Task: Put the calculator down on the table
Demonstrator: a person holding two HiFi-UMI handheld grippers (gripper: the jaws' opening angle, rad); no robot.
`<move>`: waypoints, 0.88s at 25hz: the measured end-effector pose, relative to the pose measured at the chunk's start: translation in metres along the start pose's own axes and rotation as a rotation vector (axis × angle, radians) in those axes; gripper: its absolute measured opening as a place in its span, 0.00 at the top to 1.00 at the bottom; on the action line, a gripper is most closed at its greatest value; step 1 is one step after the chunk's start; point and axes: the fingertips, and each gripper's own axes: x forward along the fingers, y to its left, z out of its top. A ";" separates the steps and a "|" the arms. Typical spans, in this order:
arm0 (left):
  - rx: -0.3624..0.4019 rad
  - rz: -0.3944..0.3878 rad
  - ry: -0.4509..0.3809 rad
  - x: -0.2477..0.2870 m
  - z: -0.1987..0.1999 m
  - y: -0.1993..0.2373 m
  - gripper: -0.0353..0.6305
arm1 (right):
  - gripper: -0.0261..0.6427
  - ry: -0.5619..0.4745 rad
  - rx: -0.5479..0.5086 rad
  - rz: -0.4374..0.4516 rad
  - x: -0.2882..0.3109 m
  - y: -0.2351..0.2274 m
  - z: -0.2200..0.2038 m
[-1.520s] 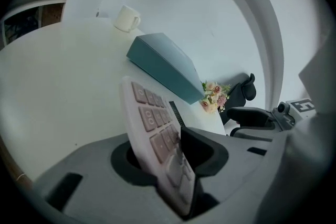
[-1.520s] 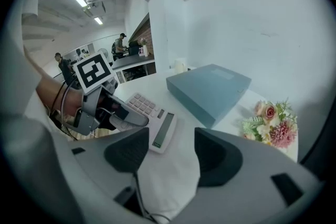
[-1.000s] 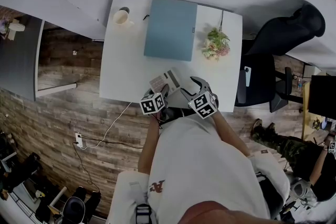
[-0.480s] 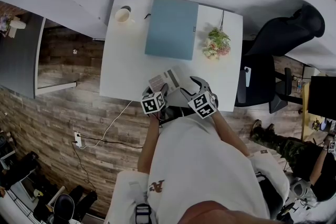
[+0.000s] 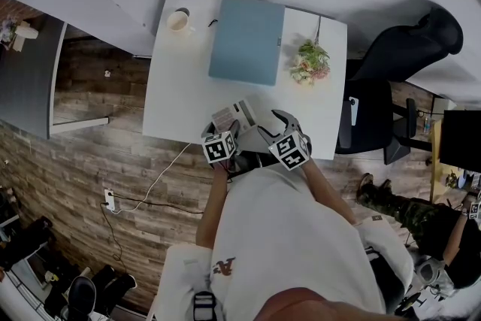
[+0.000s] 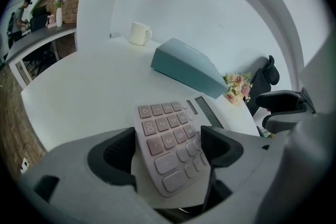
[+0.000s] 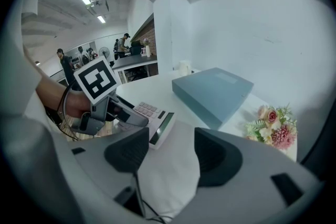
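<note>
Your left gripper (image 6: 169, 143) stands with its jaws wide. They have just been opening, and the calculator (image 6: 160, 119) lies between the dark ribbed pads without being pinched. Your right gripper (image 7: 170, 139) is spread wide too, with only bare tabletop between its jaws, just to the right of the calculator.

You have one calculator. It lies keys-up on the white table (image 5: 180, 90), near the table's front edge, at the lower middle of the tabletop in the head view. Its long axis runs from lower left to upper right in the left gripper view. The dark display strip is at the far end, pointing away from you toward the flowers (image 5: 310, 62). Its body is a flat pale rectangle, and its rounded square keys are a dull pinkish grey.

Further out on the table you have three other things, one of each. A flat teal box (image 5: 246, 41) with crisp edges sits at the upper middle of the head view. A cream mug (image 5: 178, 22) sits at the table's upper left corner. The small bunch of pink and white flowers with green leaves sits to the right of the box.

The tabletop is smooth and rectangular. One black office chair (image 5: 398, 60) stands off its right side, and a white cable (image 5: 161, 178) trails over the wood-plank floor at lower left.
</note>
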 end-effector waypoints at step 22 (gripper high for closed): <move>0.200 -0.002 -0.338 -0.061 0.069 -0.015 0.34 | 0.54 -0.107 -0.033 -0.067 -0.012 0.004 0.035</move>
